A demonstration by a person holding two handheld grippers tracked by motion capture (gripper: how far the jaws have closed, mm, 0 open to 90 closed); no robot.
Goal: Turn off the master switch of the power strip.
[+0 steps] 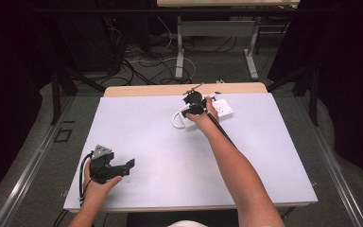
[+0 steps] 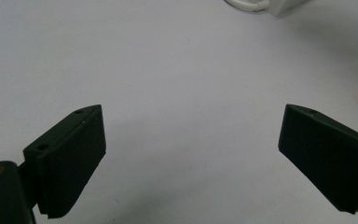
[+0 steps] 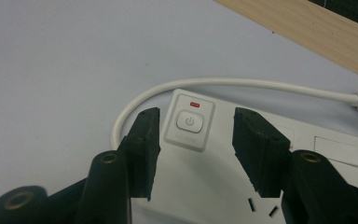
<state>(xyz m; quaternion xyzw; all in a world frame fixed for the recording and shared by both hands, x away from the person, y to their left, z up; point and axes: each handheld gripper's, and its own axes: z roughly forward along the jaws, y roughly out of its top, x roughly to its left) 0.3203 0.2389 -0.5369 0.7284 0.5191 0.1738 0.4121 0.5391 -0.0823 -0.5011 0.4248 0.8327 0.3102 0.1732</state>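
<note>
Hovering our right tongs (image 3: 193, 154) over the power strip (image 3: 223, 186) at the surface's (image 1: 170, 156) far edge, jaws apart astride its switch (image 3: 189, 122). Left tongs (image 2: 191, 158) idle, agape, near edge. Next, we reckon: press the switch squarely.

Looks like a lab or test bay, not a home. Dark curtains (image 1: 9, 71) hang at 9 and 3 o'clock, a black metal frame (image 1: 56, 90) rings the table (image 1: 146, 137) (white top, wood edge), loose cables (image 1: 137, 66) sprawl on the grey floor at 12, beside a second desk's legs (image 1: 179, 52).
</note>
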